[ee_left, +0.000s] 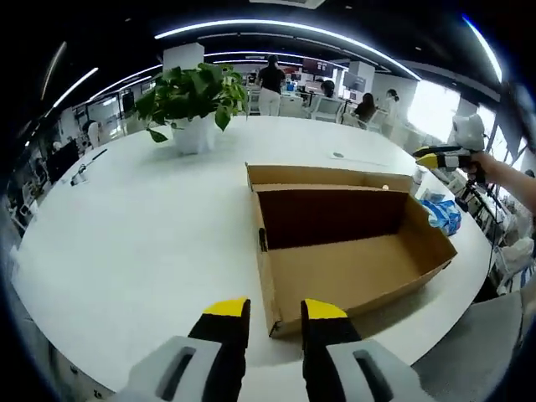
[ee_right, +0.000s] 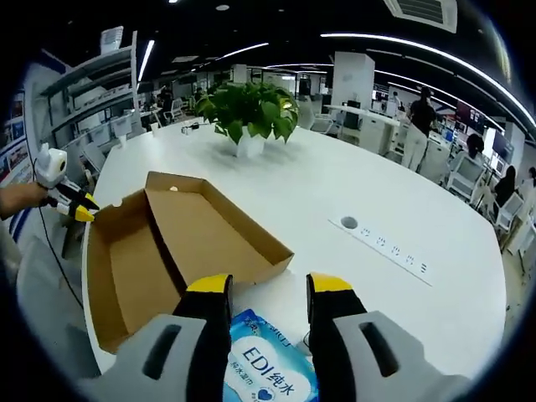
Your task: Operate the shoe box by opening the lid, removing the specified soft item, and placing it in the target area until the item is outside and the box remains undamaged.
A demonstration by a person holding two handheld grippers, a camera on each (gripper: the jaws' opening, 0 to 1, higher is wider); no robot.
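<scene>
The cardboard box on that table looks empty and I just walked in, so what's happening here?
A person holds a gripper in each hand at a white round table. The open cardboard box lies empty. The right gripper, jaws apart, hovers over a blue-and-white soft pack lying on the table beside the box. The left gripper is open, near the box's corner, holding nothing.

My left gripper (ee_left: 275, 311) jaws apart before the open box (ee_left: 352, 268), plant (ee_left: 194, 105) beyond — blue pack (ee_left: 441, 213), right gripper (ee_left: 431, 159) far right.
</scene>
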